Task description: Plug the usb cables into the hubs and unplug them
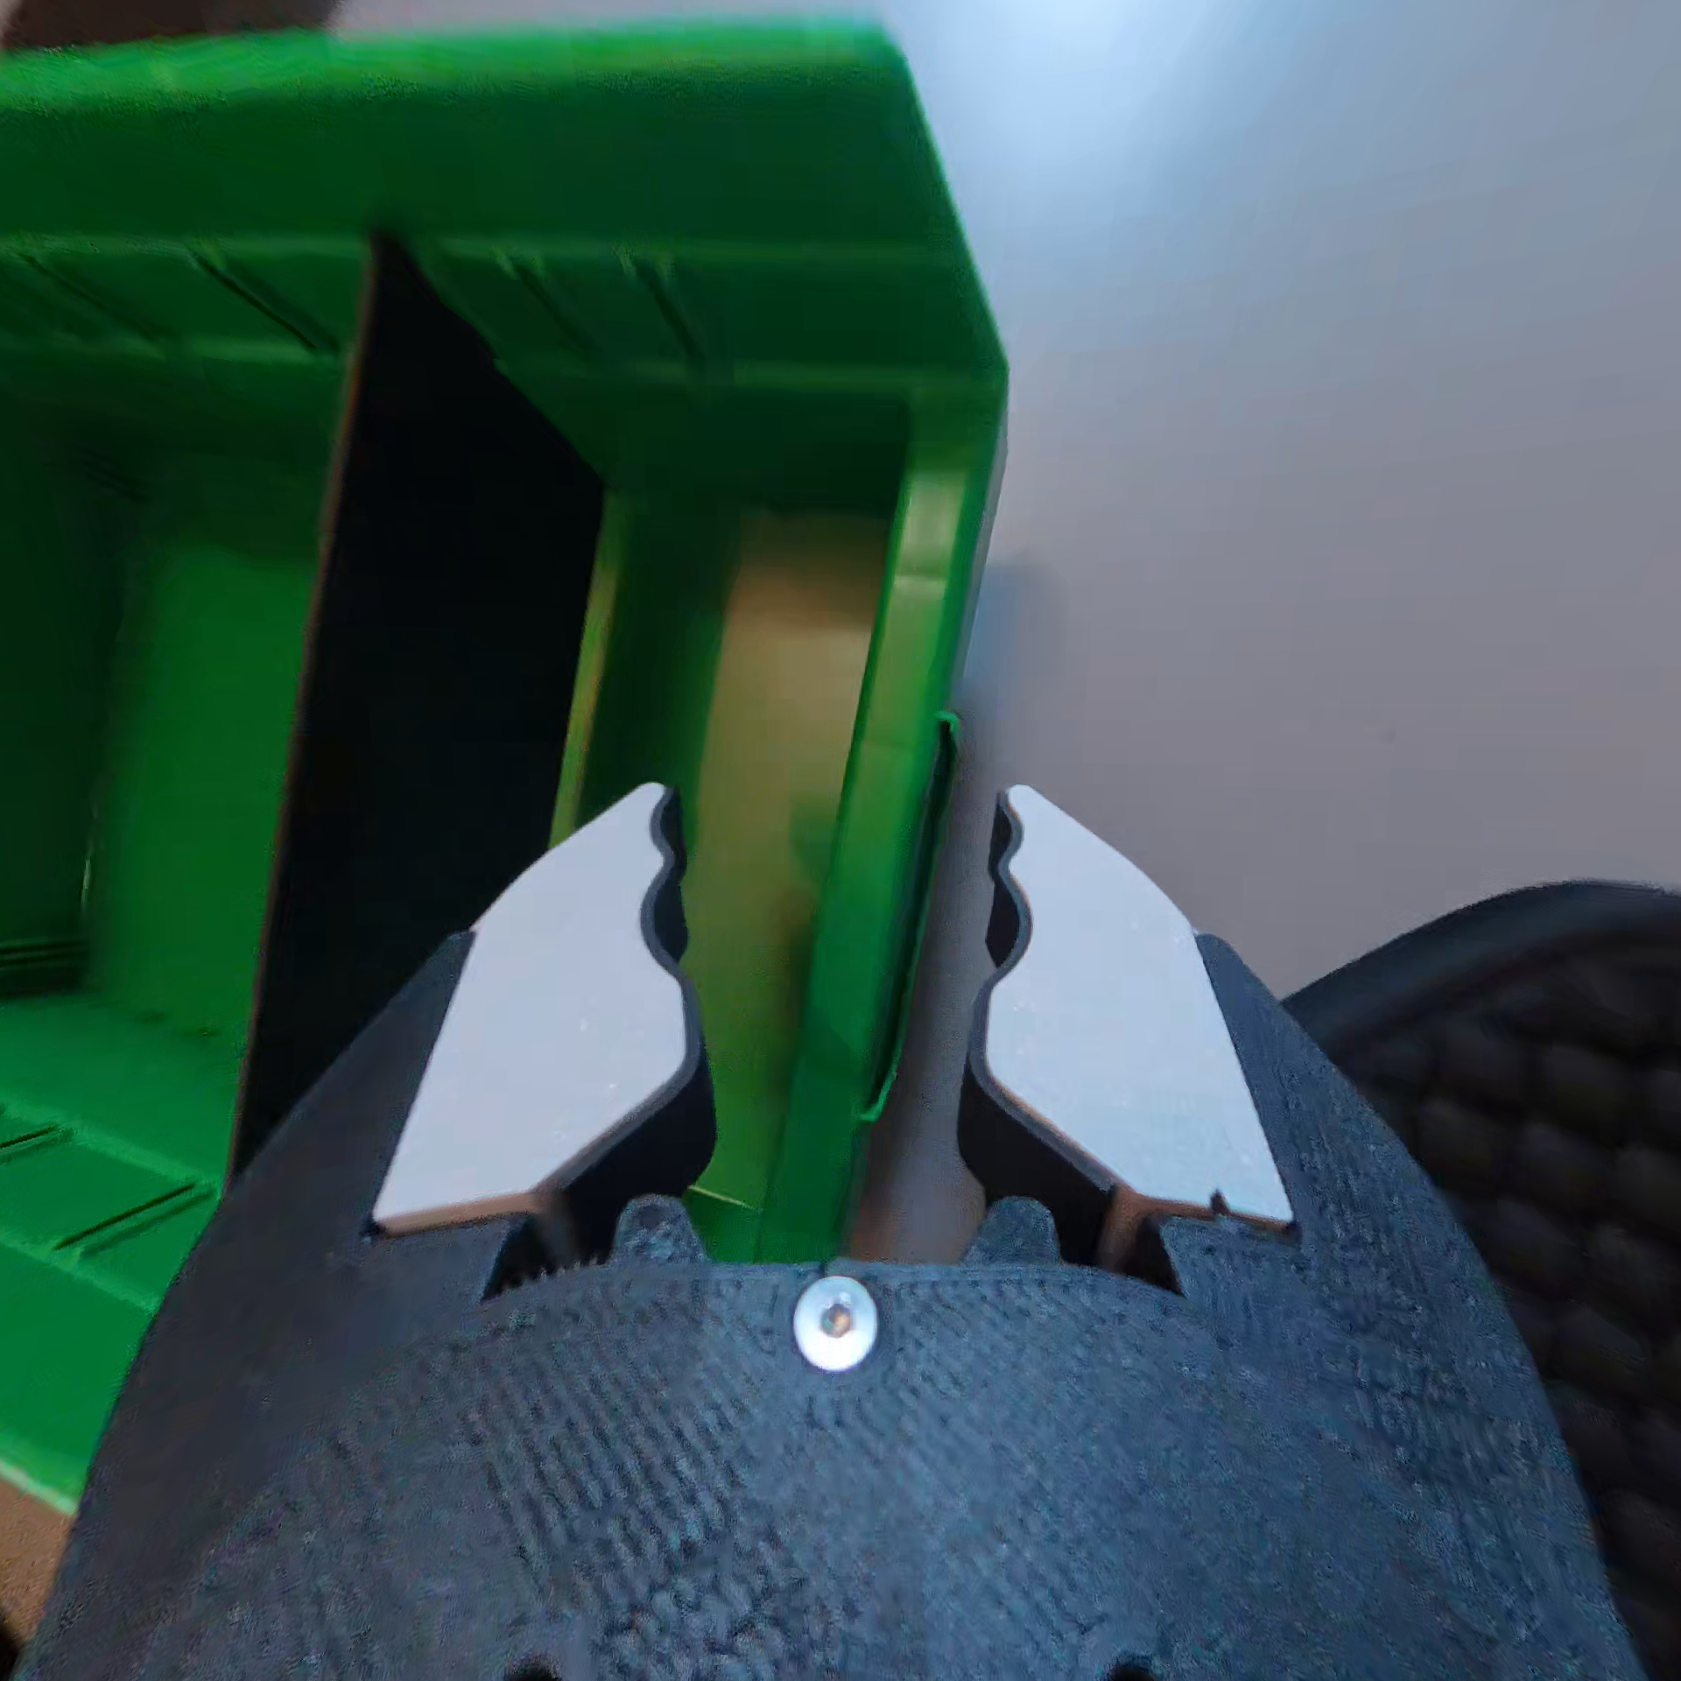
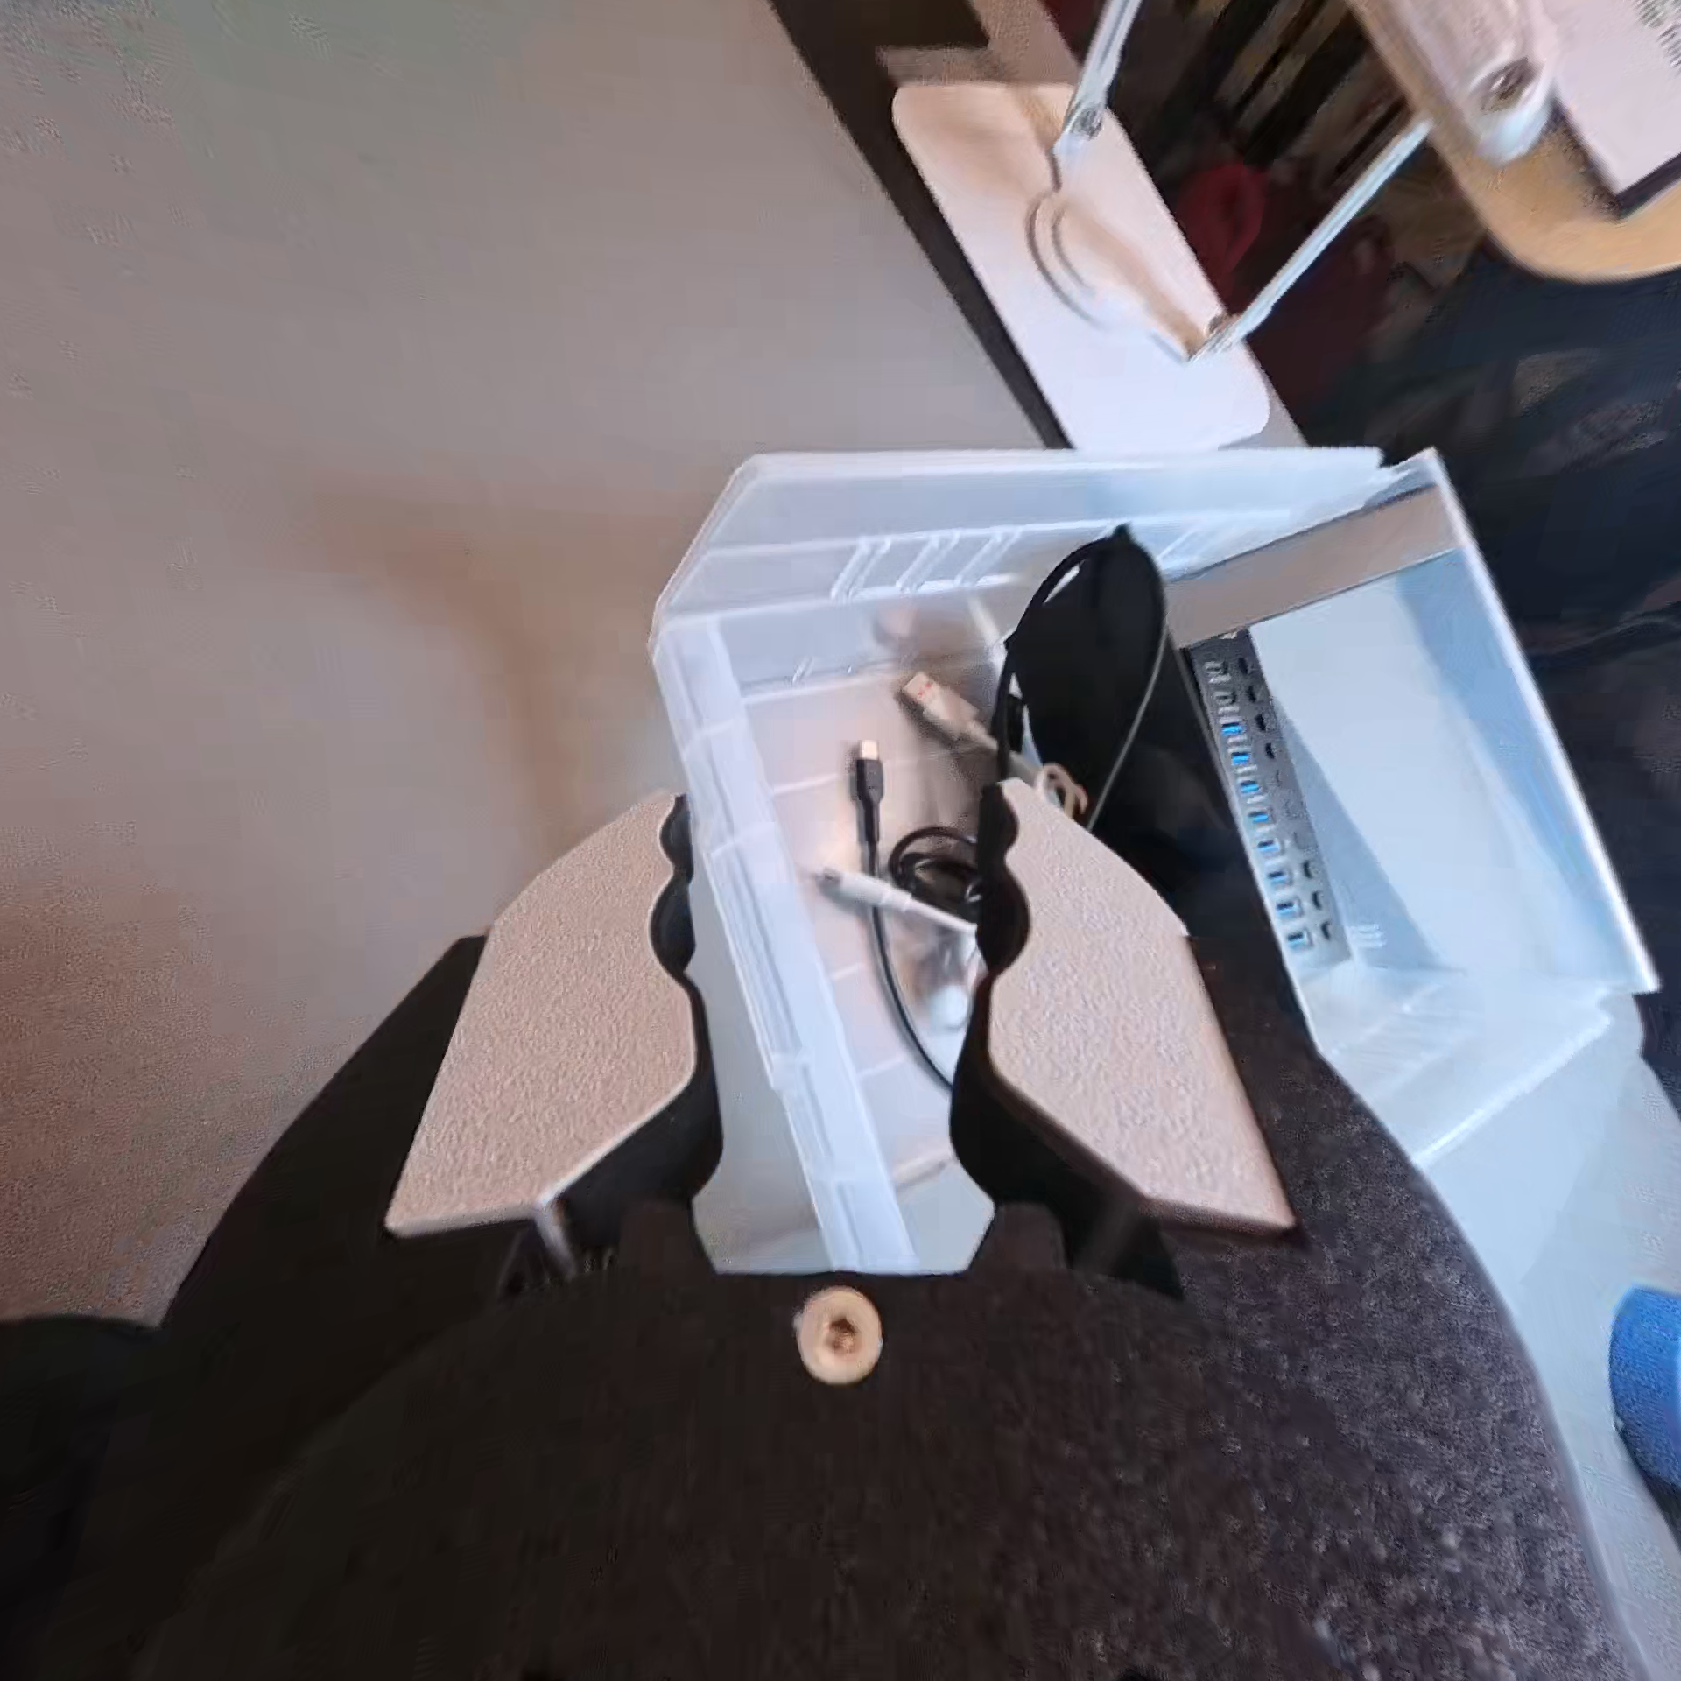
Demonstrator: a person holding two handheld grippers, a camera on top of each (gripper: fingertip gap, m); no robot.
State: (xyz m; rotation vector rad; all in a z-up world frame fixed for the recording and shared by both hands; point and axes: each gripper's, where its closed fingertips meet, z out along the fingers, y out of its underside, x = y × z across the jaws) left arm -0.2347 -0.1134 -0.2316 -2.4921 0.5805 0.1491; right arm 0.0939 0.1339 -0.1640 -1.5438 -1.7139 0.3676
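Observation:
In the right wrist view a clear plastic bin (image 2: 728,910) holds loose cables: a black USB cable (image 2: 869,800), a white cable (image 2: 887,896) and a white plug with a red tip (image 2: 928,709). A black divider (image 2: 1105,691) splits the bin. Beyond it lies a grey multi-port USB hub (image 2: 1273,800) with blue ports. My right gripper (image 2: 837,819) is open and empty, its fingers astride the bin's left wall. In the left wrist view my left gripper (image 1: 837,819) is open and empty, astride the right wall of a green bin (image 1: 637,273). No cable or hub shows there.
The green bin has a black divider (image 1: 437,682) and a tan panel (image 1: 782,773) inside. A black mesh chair back (image 1: 1501,1137) is at the right. In the right wrist view a white base with a clear stand (image 2: 1092,236) stands behind the clear bin; something blue (image 2: 1646,1364) is at the right edge. Spacing between my two grippers at the tips: around 40 cm. The left gripper is farther from the grey multi-port USB hub (image 2: 1273,800), some 55 cm, than the right, some 25 cm.

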